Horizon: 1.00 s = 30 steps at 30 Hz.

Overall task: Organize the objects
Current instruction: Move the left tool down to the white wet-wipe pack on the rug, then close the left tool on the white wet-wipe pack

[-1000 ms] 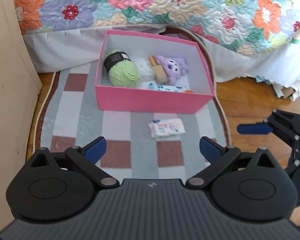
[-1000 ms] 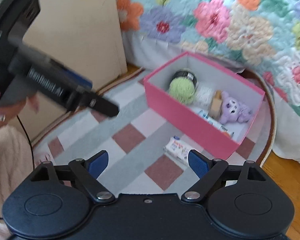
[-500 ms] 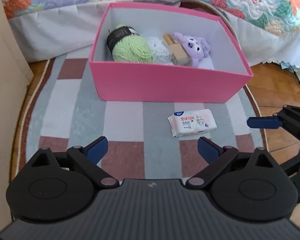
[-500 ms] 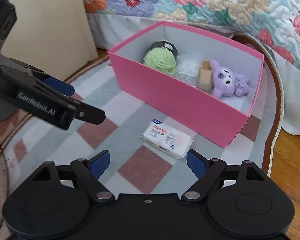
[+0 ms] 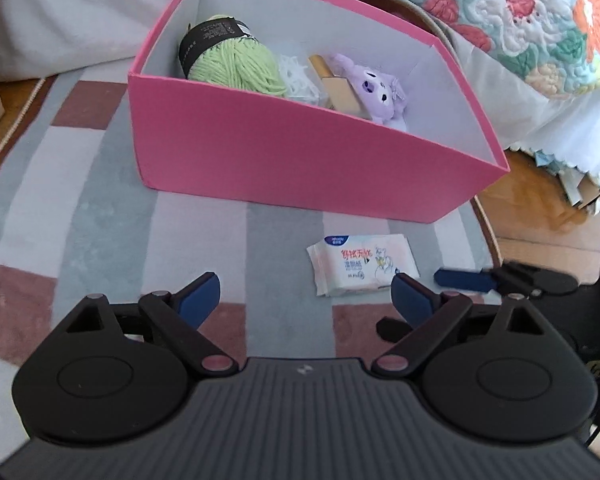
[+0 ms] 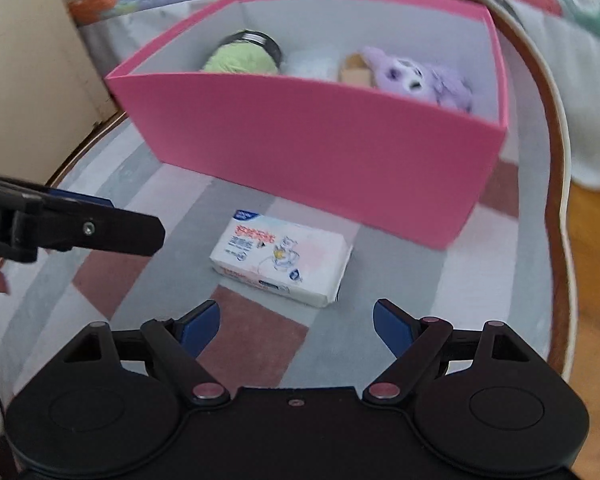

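On the checked rug (image 6: 256,332) before the pink box (image 6: 320,152), a wipes pack (image 6: 282,258) is lying flat. It is probably light and soft, so gripping across its short sides seems best. The right gripper (image 6: 296,322) is standing apart and empty; the left gripper (image 5: 306,300) is closing on nothing.

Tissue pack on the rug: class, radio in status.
Left hand-held gripper closing, empty; right hand-held gripper open, empty. Tissue pack flat before pink box. Nothing in the way.

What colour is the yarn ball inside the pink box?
Light green yarn ball with a black paper band; clearest in the left wrist view.
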Each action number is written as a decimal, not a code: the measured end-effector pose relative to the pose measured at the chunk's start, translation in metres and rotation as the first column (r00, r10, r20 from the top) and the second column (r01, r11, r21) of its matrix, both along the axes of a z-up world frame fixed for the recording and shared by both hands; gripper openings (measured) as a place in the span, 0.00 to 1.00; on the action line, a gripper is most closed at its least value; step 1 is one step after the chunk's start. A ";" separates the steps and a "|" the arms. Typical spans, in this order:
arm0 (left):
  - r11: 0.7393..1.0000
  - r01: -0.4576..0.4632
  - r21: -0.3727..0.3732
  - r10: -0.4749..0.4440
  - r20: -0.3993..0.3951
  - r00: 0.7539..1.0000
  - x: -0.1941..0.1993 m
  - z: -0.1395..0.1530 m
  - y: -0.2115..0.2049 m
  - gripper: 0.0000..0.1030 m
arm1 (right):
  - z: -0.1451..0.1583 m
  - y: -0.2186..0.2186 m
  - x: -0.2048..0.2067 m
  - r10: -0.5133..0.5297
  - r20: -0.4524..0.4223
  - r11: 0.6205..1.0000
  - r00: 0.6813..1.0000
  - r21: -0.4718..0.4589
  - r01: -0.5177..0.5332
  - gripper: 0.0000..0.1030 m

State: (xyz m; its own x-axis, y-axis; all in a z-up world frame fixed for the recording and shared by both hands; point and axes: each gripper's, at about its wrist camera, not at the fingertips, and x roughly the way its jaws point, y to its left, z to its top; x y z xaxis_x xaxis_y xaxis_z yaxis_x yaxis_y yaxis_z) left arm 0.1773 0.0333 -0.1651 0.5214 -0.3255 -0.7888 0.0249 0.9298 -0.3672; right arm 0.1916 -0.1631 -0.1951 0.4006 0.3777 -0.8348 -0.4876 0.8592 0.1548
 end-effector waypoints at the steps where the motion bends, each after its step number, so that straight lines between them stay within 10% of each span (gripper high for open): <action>1: 1.000 -0.002 -0.013 0.002 -0.002 1.000 0.001 -0.003 0.000 0.90 | -0.002 -0.001 -0.001 -0.002 -0.009 1.000 1.000 0.000 0.002 0.85; 10: 0.999 0.014 -0.038 -0.011 0.073 0.997 0.004 -0.019 -0.009 0.86 | -0.014 0.006 -0.003 0.055 0.031 0.997 0.998 0.058 -0.056 0.86; 24: 0.990 0.049 -0.135 -0.045 0.034 0.998 0.027 -0.043 -0.023 0.33 | -0.014 0.011 -0.008 0.146 0.090 0.989 0.985 0.007 -0.147 0.85; 30: 0.984 0.037 -0.172 -0.039 -0.011 0.999 0.030 -0.046 -0.020 0.31 | -0.007 0.014 -0.015 0.157 0.104 0.987 0.982 -0.041 -0.153 0.67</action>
State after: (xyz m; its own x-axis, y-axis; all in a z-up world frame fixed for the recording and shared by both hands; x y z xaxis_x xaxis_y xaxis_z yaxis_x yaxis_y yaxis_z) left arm 0.2077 0.0135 -0.2109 0.4950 -0.4762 -0.7268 0.0528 0.8514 -0.5219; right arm 0.1763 -0.1491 -0.2020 0.4268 0.4159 -0.8030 -0.6277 0.7755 0.0680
